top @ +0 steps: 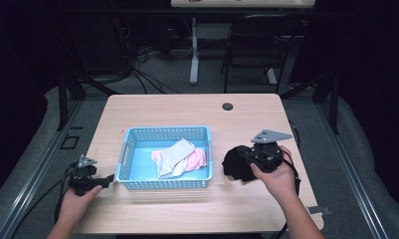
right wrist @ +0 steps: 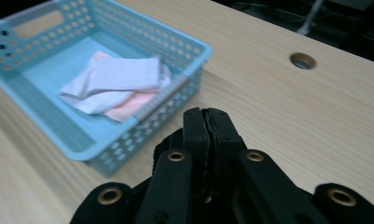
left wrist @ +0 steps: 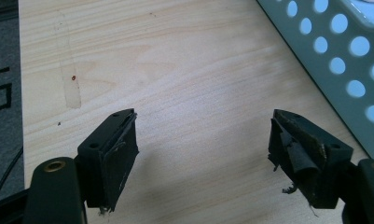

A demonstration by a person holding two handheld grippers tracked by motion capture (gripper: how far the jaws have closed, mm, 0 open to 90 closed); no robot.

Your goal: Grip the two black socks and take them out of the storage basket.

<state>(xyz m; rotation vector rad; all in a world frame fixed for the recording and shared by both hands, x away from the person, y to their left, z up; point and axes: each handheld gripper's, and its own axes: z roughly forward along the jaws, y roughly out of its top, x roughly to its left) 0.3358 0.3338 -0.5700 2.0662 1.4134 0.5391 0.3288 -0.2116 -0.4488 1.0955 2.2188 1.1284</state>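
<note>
A light blue perforated basket (top: 167, 130) stands in the middle of the wooden table. Inside it a grey folded cloth (top: 174, 155) lies over a pink one (top: 197, 159). To the basket's right, my right gripper (top: 243, 156) is shut on a black cloth (top: 234, 165) that hangs in a bunch just above the table. The right gripper view has its jaws (right wrist: 208, 114) pressed together, black cloth (right wrist: 163, 147) bulging beside them, and the basket (right wrist: 194, 44) beyond. My left gripper (top: 107, 179) rests open by the basket's left front corner, its jaws (left wrist: 203, 116) wide apart over bare wood.
A round cable hole (top: 228, 106) sits near the table's far edge. A black chair (top: 259, 40) and cables stand on the floor behind the table. The basket wall (left wrist: 343, 60) is close on the right in the left gripper view.
</note>
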